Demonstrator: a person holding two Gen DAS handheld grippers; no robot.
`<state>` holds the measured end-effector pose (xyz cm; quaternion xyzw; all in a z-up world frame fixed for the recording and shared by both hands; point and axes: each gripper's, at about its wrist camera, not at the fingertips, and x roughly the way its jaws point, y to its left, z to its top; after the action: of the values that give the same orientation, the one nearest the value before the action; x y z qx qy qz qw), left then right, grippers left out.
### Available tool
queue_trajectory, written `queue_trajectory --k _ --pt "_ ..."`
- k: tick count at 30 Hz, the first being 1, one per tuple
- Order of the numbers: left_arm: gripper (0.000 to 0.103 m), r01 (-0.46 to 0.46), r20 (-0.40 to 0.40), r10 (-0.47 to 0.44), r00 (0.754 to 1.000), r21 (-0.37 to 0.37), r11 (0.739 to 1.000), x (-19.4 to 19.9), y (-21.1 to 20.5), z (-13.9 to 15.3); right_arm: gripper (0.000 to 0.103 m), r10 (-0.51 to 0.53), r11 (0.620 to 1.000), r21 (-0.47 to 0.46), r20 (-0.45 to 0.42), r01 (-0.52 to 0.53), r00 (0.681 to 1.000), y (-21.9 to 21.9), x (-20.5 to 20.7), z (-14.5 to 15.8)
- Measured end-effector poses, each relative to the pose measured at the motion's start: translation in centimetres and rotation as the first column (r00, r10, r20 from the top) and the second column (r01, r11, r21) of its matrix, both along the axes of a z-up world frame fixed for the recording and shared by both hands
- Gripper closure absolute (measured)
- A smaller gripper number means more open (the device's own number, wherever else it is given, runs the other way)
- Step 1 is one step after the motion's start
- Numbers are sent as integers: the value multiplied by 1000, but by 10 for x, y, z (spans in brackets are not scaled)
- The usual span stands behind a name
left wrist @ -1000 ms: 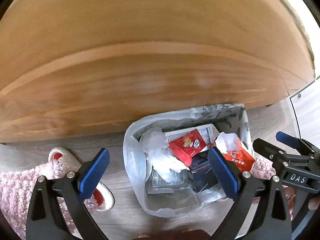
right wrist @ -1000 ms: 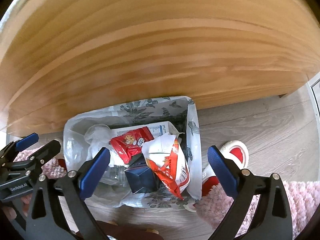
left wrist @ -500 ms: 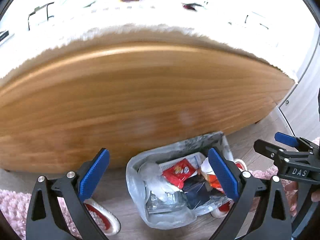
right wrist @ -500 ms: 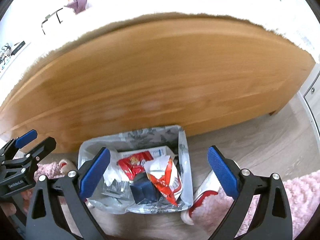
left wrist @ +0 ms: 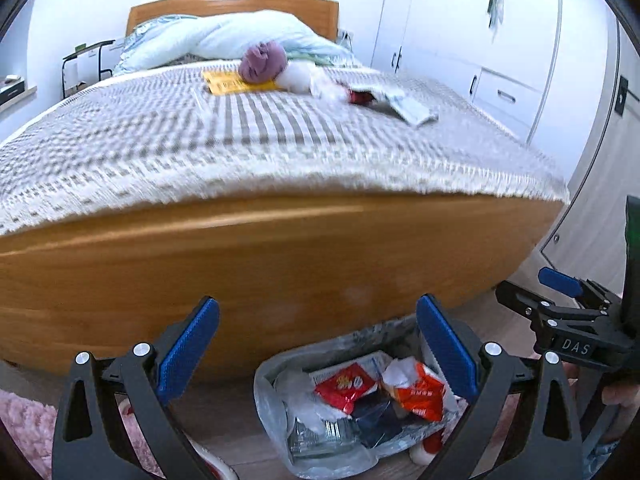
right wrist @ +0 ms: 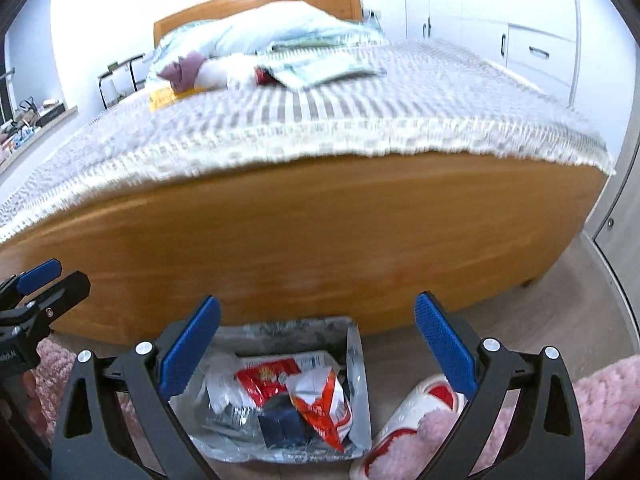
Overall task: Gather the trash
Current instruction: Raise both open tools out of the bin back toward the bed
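Observation:
A lined trash bin [left wrist: 276, 376] [right wrist: 356, 364] stands on the floor against the bed's wooden footboard [left wrist: 240, 264]. It holds red snack wrappers [left wrist: 346, 386] [right wrist: 264, 378], clear plastic and a dark box. My left gripper [left wrist: 316, 344] and right gripper [right wrist: 316, 344] are both open and empty, raised above the bin. On the bed lie a yellow packet [left wrist: 234, 82] [right wrist: 164, 98], a white crumpled wad [left wrist: 298, 78] [right wrist: 216, 74], a red wrapper [left wrist: 360, 97] [right wrist: 264, 76] and a pale flat packet [left wrist: 412, 110] [right wrist: 320, 70].
A purple cloth [left wrist: 262, 60] and a rolled blue duvet [left wrist: 240, 36] lie near the headboard. Red-and-white slippers [right wrist: 416, 408] and a pink rug [right wrist: 600, 408] lie beside the bin. White wardrobes [left wrist: 480, 40] stand to the right. The right gripper shows in the left wrist view [left wrist: 560, 300].
Both grippers have lifted and tilted up from looking down into the bin. The bed top and the items on it have come into view. Both stayed open.

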<state>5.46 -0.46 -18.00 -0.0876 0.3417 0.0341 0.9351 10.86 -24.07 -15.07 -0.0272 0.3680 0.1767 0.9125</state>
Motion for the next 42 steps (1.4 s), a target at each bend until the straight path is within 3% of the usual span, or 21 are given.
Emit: queue_trajectory --k 6,12,19,28,36,42 --pt "7 -22 65 23 998 -20 1000 -5 12 23 9 -16 999 45 107 11 994 -2 -4 26" --pt "7 -36 138 33 990 18 999 -7 19 43 9 -36 993 114 189 14 981 -6 -3 45" --pt "7 -45 197 33 980 59 997 0 24 59 9 -56 991 130 270 21 961 -7 4 70" --pt "7 -62 227 46 973 66 996 18 36 66 9 -104 987 152 309 59 945 -7 29 83" --pt "7 -79 267 60 962 60 995 32 49 74 9 -135 985 158 444 71 886 -8 42 93" --pt "7 -92 277 69 958 70 993 48 57 77 9 -130 985 160 457 62 880 -6 62 98"
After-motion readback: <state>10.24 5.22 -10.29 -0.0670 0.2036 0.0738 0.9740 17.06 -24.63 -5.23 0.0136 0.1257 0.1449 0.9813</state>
